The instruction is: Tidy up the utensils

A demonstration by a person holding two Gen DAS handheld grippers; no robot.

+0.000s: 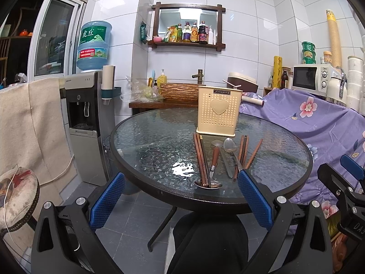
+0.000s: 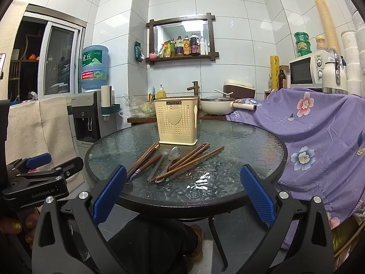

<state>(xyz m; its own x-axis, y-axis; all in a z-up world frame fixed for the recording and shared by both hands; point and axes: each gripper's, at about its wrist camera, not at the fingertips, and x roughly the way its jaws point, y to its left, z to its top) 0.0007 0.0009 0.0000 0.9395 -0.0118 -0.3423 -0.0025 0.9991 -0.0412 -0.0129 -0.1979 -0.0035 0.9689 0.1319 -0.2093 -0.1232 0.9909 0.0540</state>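
A cream perforated utensil holder point(image 1: 218, 111) point(image 2: 176, 122) with a heart on its front stands upright on the round glass table point(image 1: 159, 146) point(image 2: 239, 141). In front of it lie several brown chopsticks point(image 1: 200, 157) point(image 2: 196, 157), a wooden-handled spoon point(image 1: 214, 159) point(image 2: 148, 163) and two metal spoons point(image 1: 229, 147) point(image 2: 173, 154). My left gripper point(image 1: 181, 199) hovers open at the table's near edge, just short of the utensils. My right gripper point(image 2: 182, 196) is open too, near the front edge, right of the pile. Both hold nothing.
A water dispenser point(image 1: 85, 123) point(image 2: 90, 114) stands left of the table. Purple floral cloth point(image 1: 319, 123) point(image 2: 319, 132) covers furniture on the right. A cream pan point(image 2: 216, 106) and a basket point(image 1: 179, 91) sit on the counter behind. A person's dark-clad legs point(image 1: 205, 239) are below the table.
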